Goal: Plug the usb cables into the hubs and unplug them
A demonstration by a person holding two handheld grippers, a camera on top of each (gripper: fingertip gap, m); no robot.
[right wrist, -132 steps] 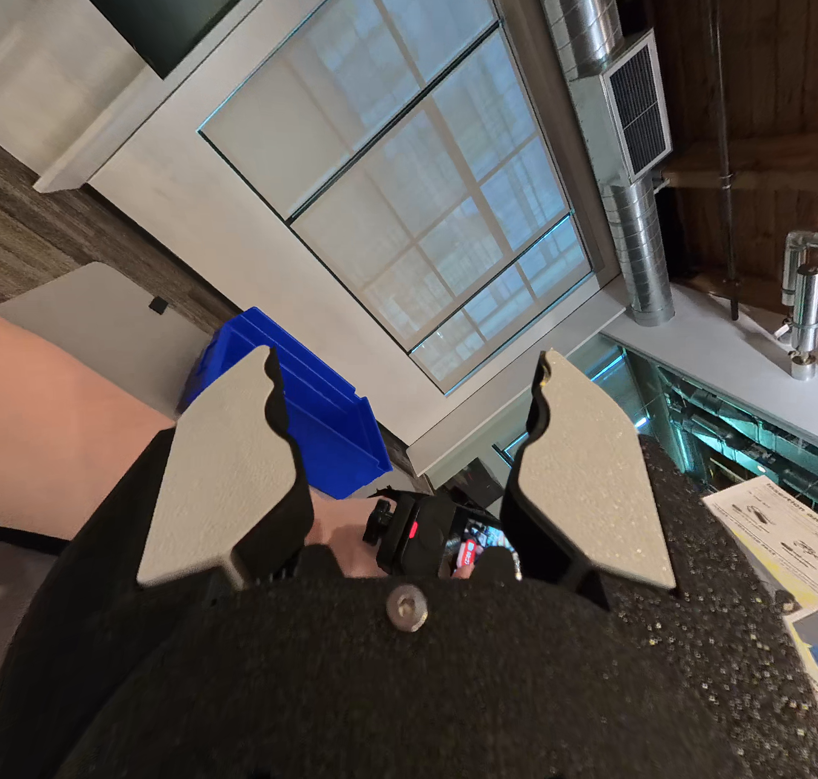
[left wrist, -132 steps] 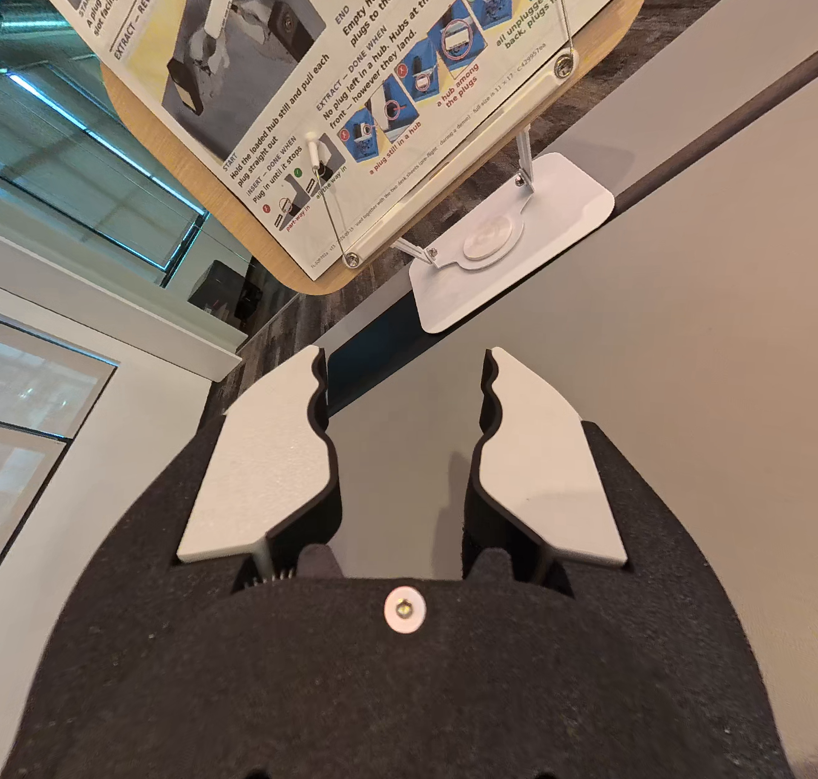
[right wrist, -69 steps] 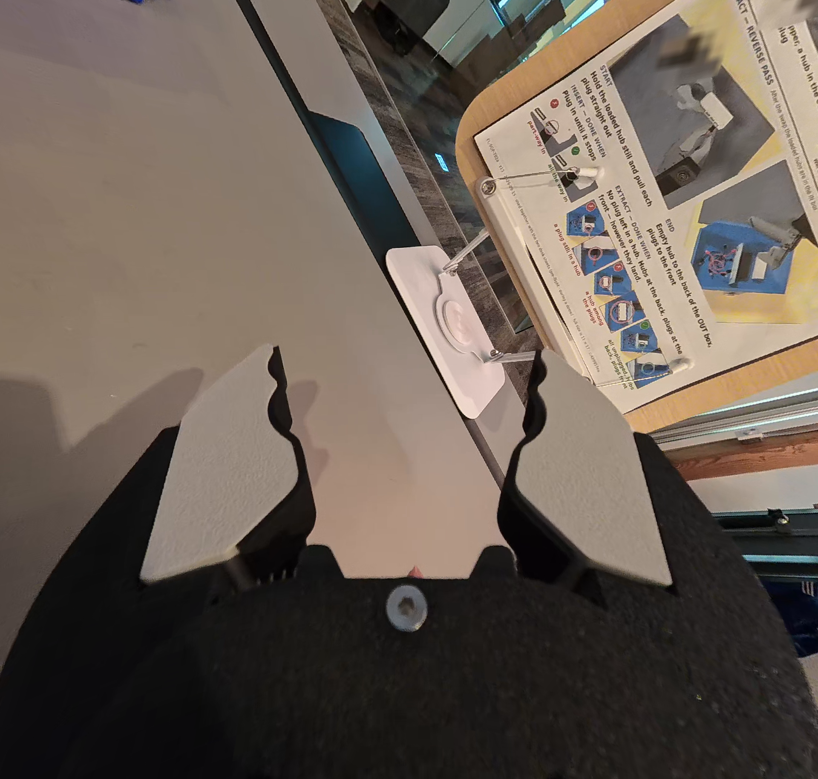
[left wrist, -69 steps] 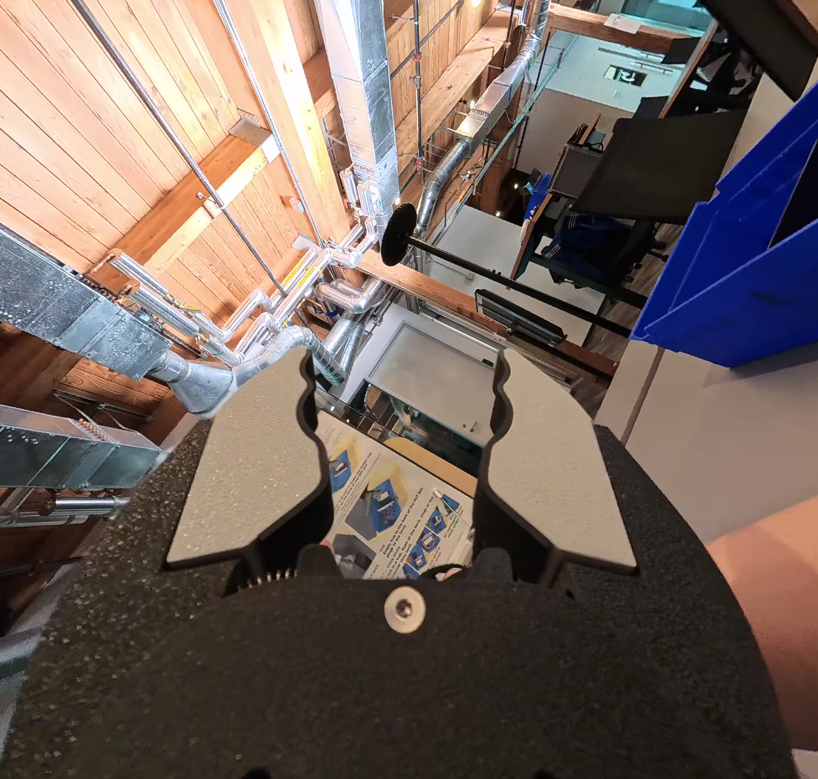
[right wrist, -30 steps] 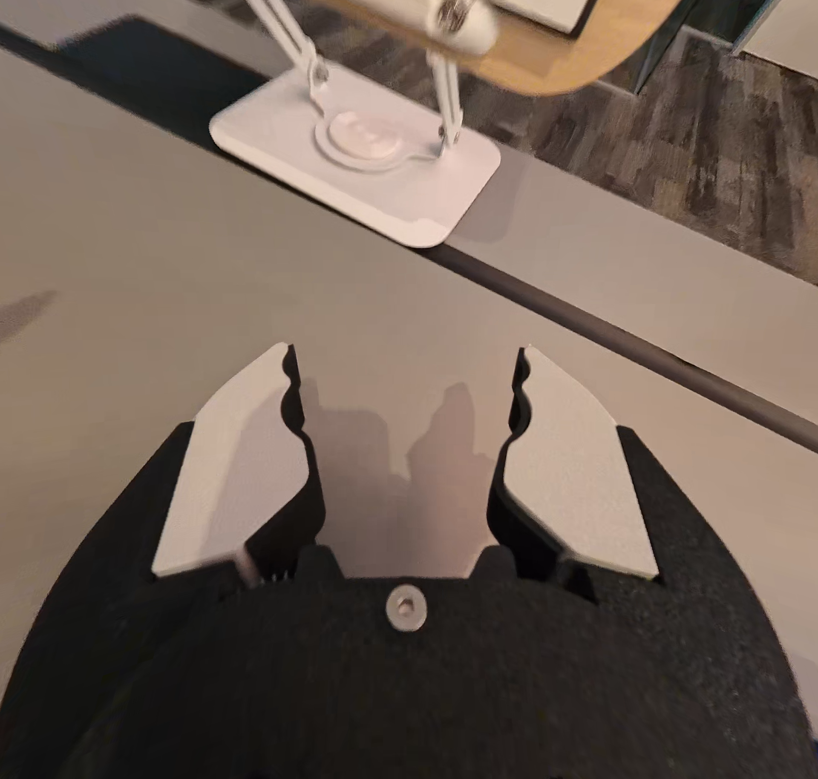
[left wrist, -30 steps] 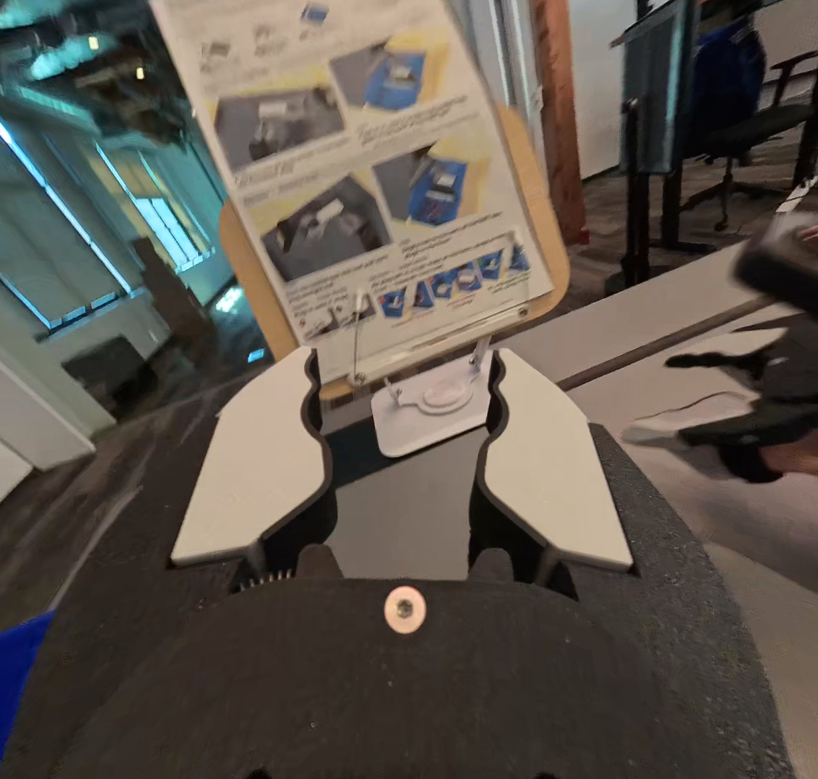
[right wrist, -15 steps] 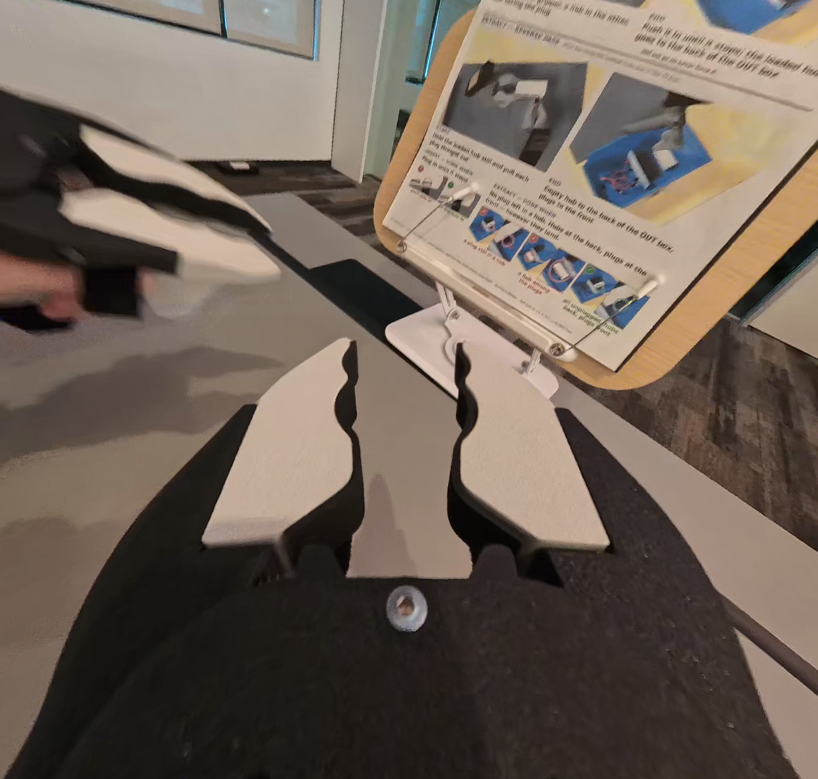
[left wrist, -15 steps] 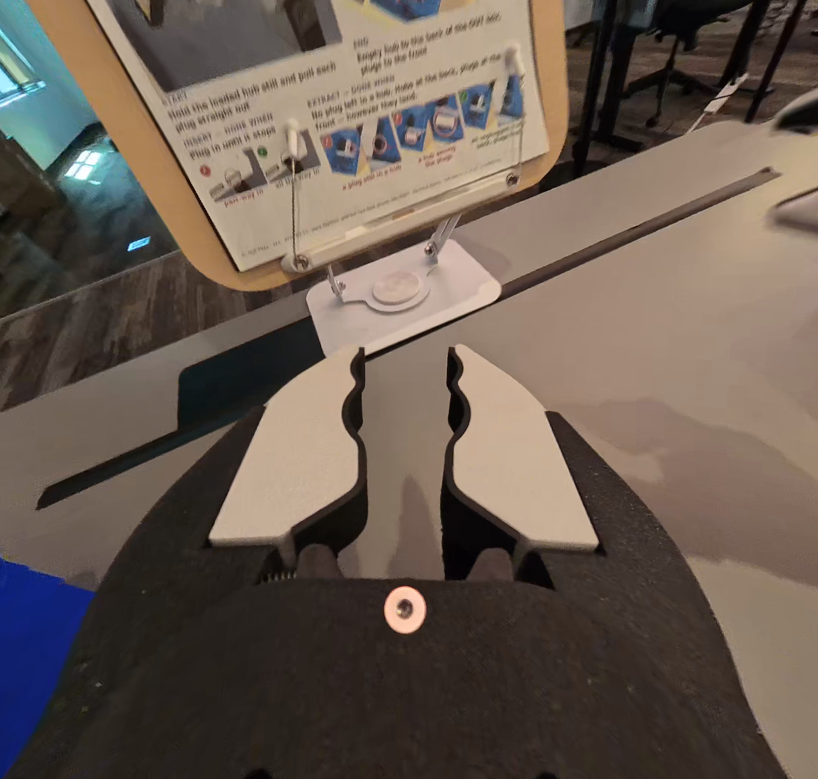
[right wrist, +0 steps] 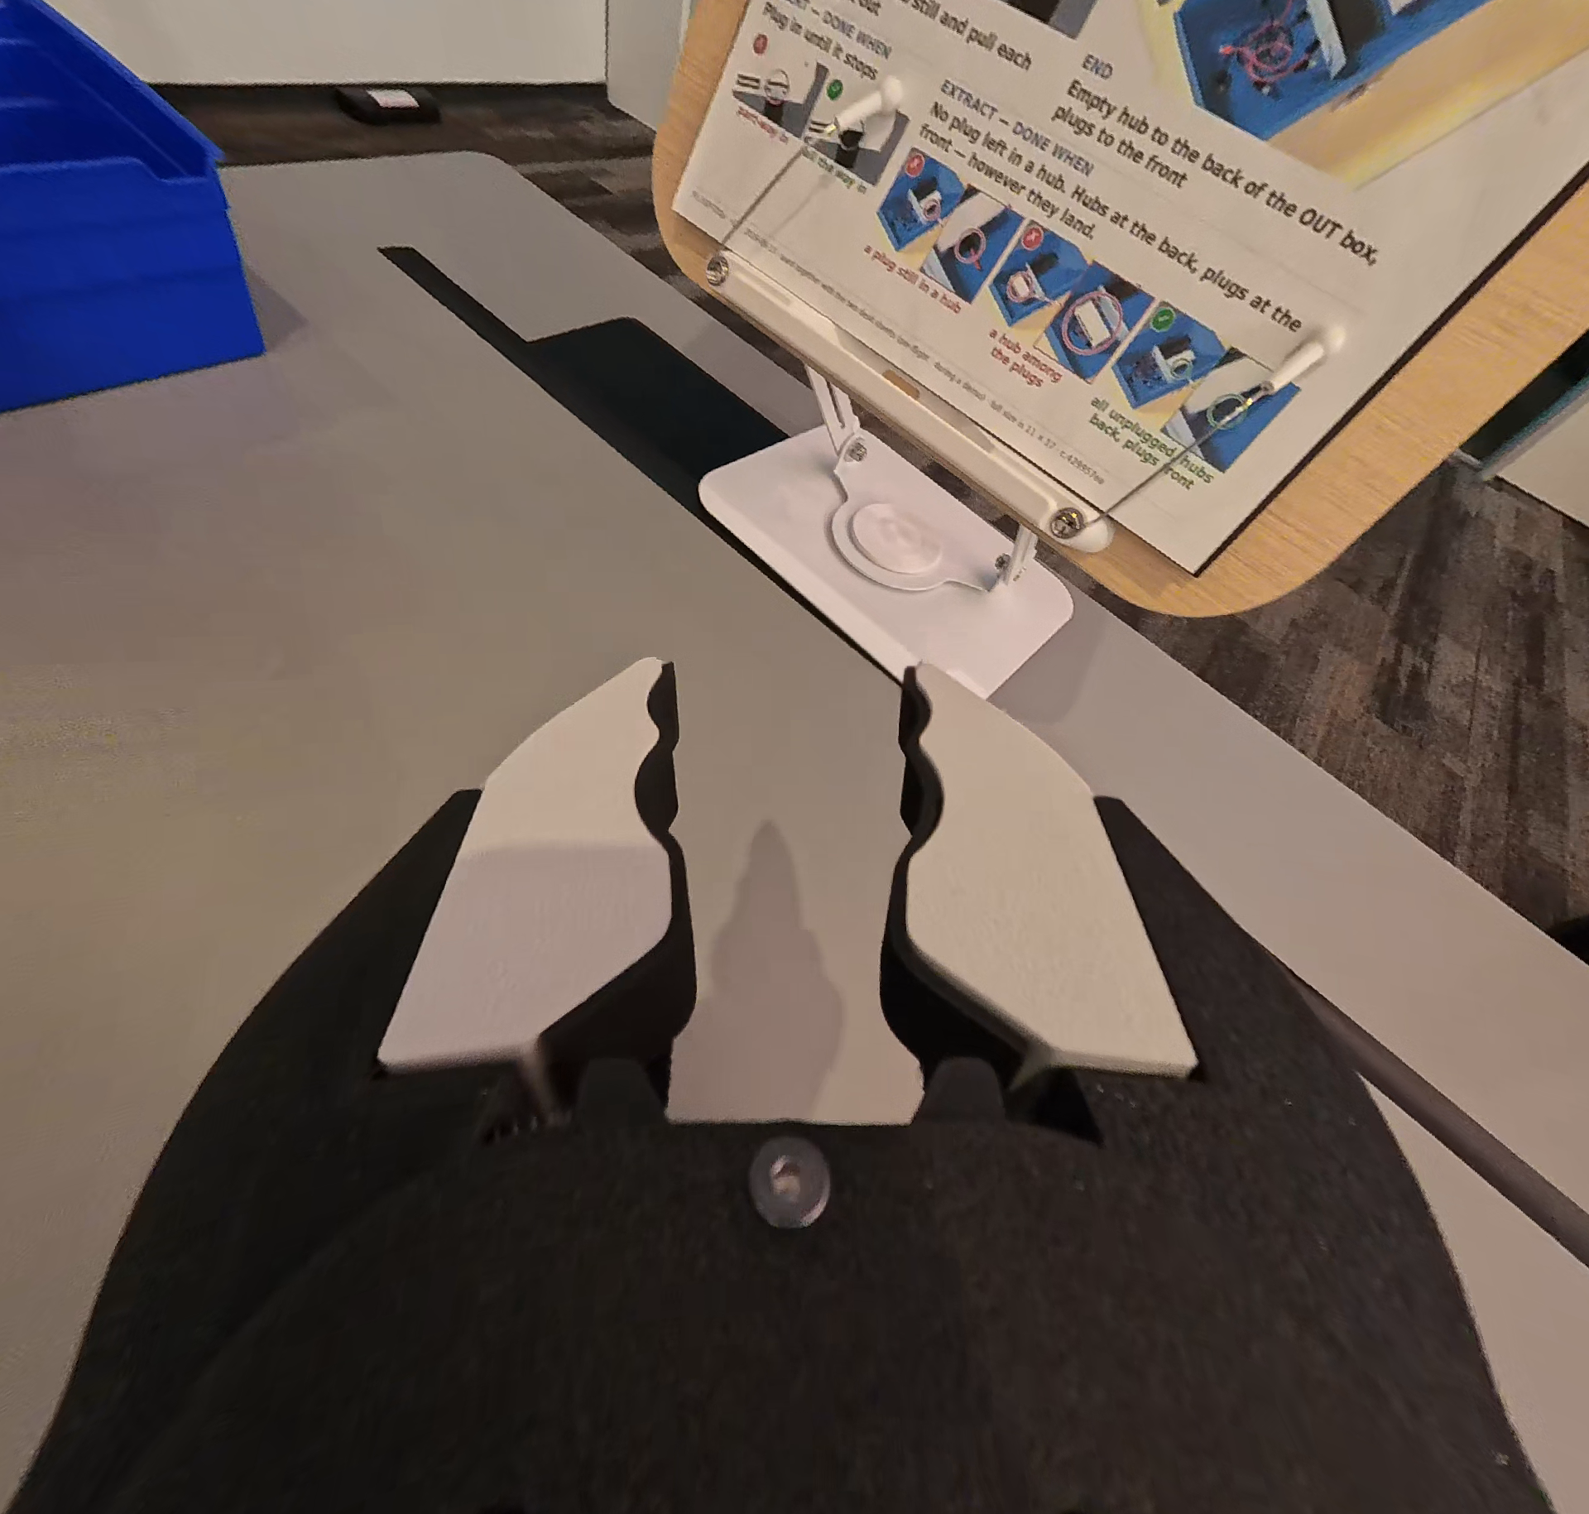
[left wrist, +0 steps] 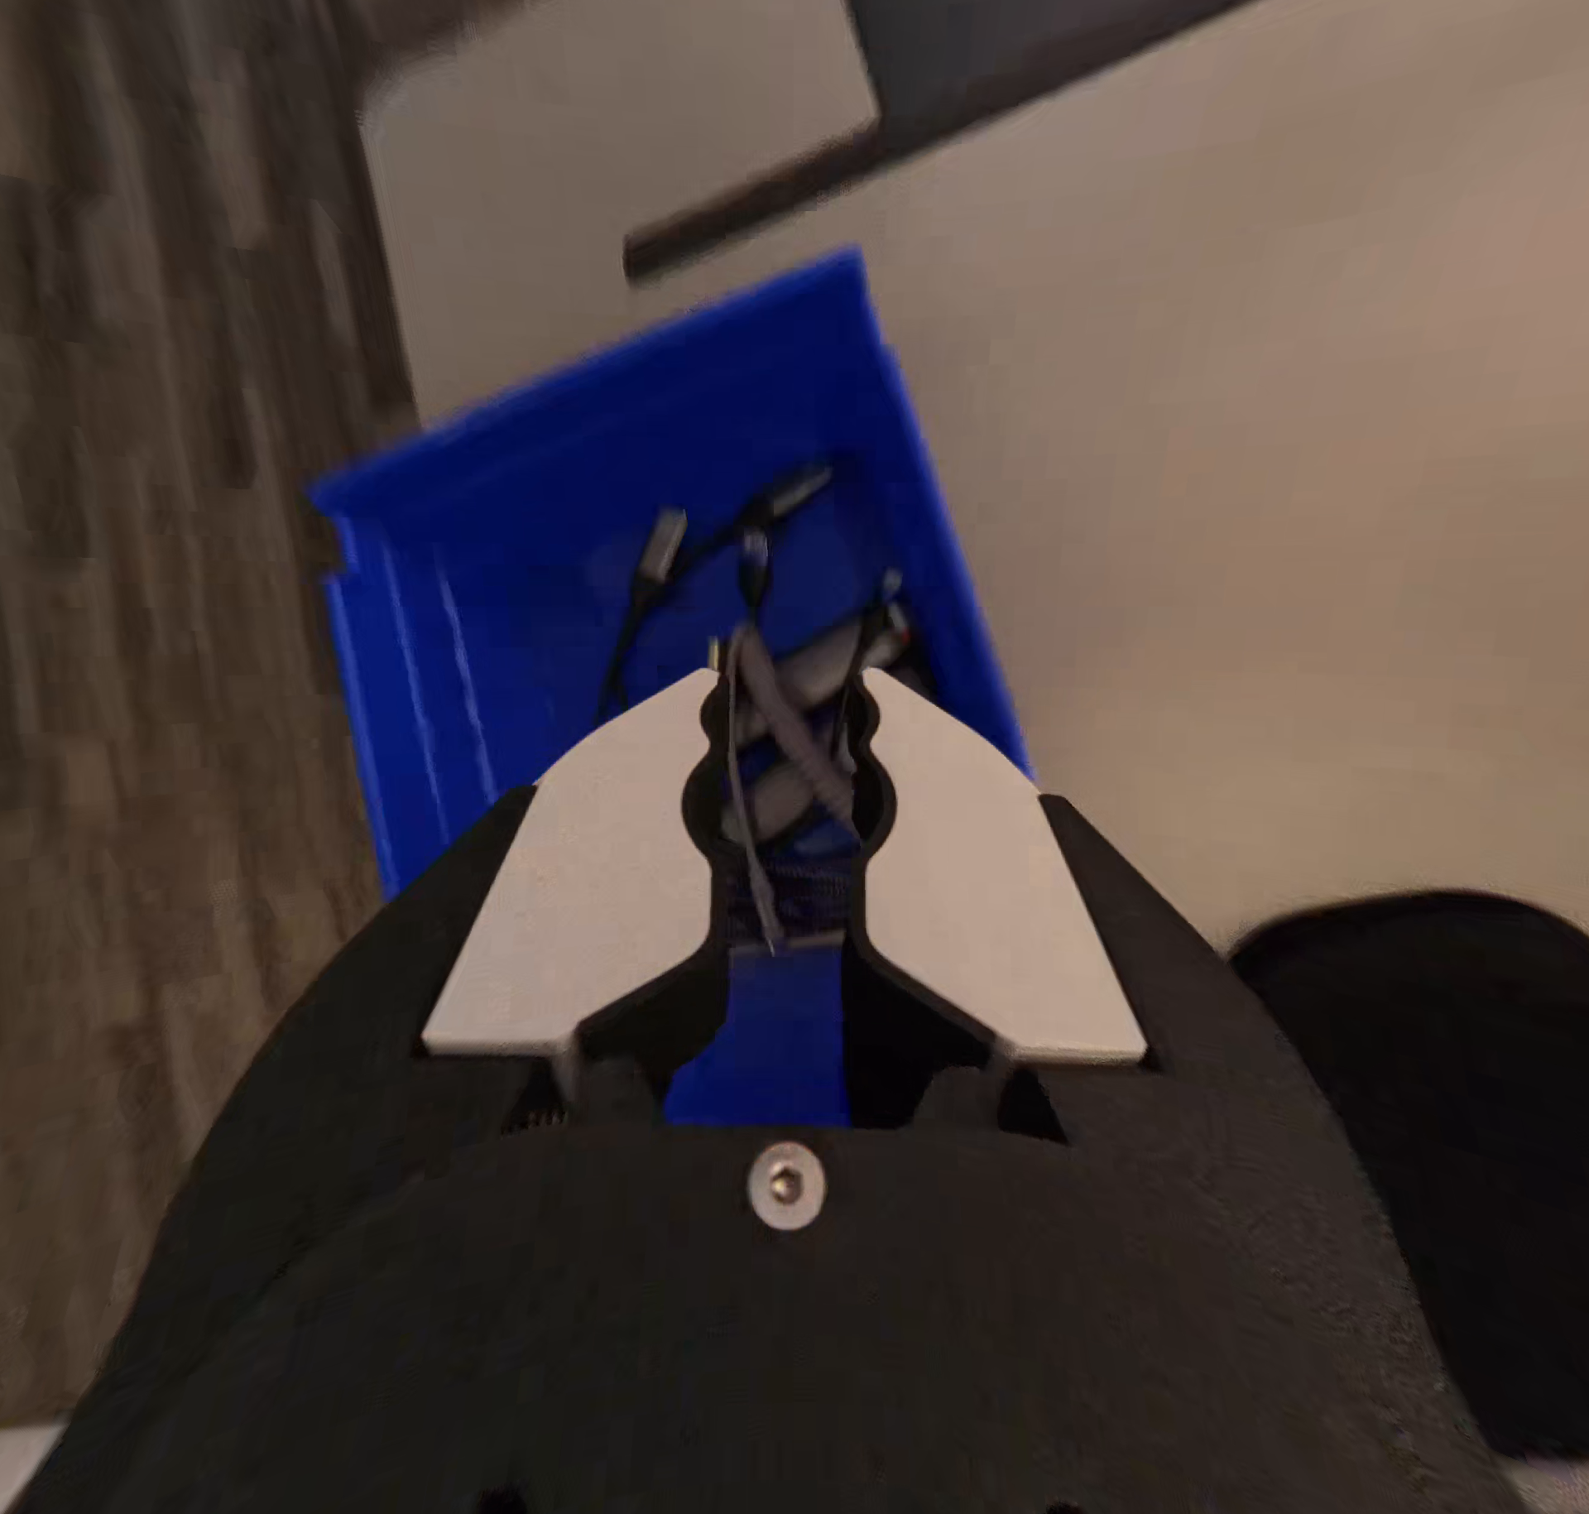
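So the left gripper point(left wrist: 784, 681) is hanging right over a blue bin point(left wrist: 533, 544) that sits on the grey table point(left wrist: 1204, 441) near its edge, with dark wood-look floor past it. Its jaws are only partly apart, a narrow gap at the tips, and nothing is pinched between them as far as I can tell. The whole left wrist view is motion-blurred, so take the details with some salt. Down in the bin there's a tangle of usb cables point(left wrist: 774, 656), dark and grey ones, with a couple of metal plug ends point(left wrist: 664, 546) pointing toward the far wall. Some grey lumps sit in the middle of the pile under the tips, too smeared to say whether those are the hubs or just more cable. A dark rounded shape shows at the right edge of that view, can't tell what it is.

The right gripper point(right wrist: 787, 681) is off on its own, low above bare table, jaws spread a bit wider and empty. Ahead of it stands a printed instruction sheet point(right wrist: 1075, 183) on a wooden board point(right wrist: 1376, 509), propped on a white stand point(right wrist: 903, 578) at the table's far edge. Another blue bin point(right wrist: 112, 269) sits at the far left of that view, well apart from the gripper.
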